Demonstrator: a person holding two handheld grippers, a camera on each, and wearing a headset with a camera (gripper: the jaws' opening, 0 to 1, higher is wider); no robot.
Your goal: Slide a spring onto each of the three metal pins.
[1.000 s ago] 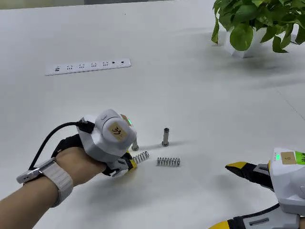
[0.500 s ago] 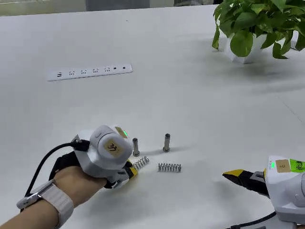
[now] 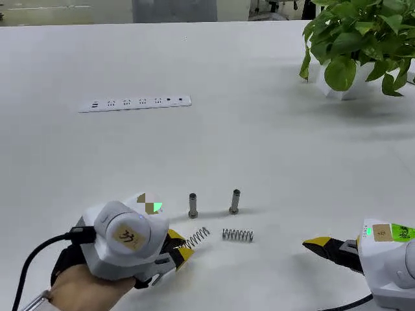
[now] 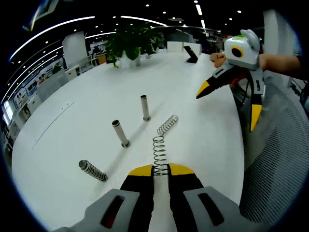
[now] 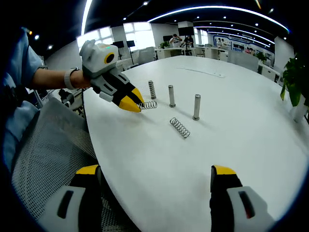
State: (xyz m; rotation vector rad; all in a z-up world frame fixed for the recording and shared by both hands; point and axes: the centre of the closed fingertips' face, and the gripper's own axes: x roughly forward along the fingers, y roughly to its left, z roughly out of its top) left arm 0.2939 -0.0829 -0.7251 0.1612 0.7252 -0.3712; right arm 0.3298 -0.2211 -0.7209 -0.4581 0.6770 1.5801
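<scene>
Left gripper (image 4: 161, 169) withdrawn, spring (image 4: 159, 149) pinched between jaws

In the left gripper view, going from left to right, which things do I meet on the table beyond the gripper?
First a pin wearing a spring → bare pin → second bare pin → right gripper. The held spring and the lying spring overlap sideways, so they are left out.

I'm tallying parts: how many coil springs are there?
3: one small silver coil spring in the left gripper's jaws, a loose spring lying beyond it, a third spring sleeved over a metal pin.
</scene>
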